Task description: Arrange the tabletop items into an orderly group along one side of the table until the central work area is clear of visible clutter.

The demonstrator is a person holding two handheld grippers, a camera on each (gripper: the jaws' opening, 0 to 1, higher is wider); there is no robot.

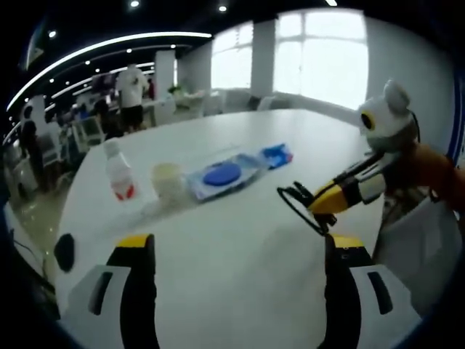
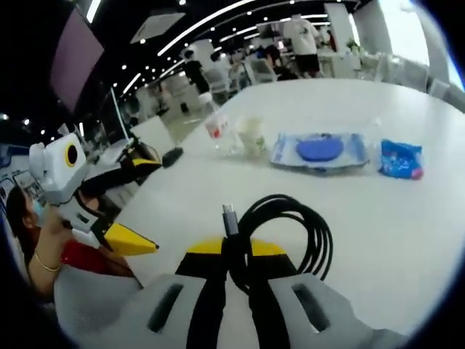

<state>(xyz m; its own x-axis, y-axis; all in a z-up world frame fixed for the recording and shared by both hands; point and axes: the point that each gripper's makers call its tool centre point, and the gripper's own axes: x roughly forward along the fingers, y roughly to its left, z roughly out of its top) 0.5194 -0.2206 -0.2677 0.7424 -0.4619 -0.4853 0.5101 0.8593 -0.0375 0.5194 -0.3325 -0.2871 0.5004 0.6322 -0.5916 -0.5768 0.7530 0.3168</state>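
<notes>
My right gripper [image 2: 236, 251] is shut on a coiled black cable [image 2: 287, 229] and holds it just above the white table [image 2: 407, 240]. The same gripper [image 1: 325, 200] enters the left gripper view from the right, with the cable loop [image 1: 296, 200] hanging from its yellow tips. My left gripper [image 1: 240, 251] stands wide open over the near table edge with nothing between its jaws. Across the table sit, in a row, a small bottle with a red label [image 1: 120, 176], a pale cup [image 1: 168, 182], a flat blue pack [image 1: 225, 174] and a small blue packet [image 1: 277, 154].
A black mouse-like object [image 1: 64, 251] lies at the table's left edge. In the right gripper view the left gripper [image 2: 138, 202] and a person's arm [image 2: 40, 265] are at the left. Chairs, tables and standing people fill the room behind.
</notes>
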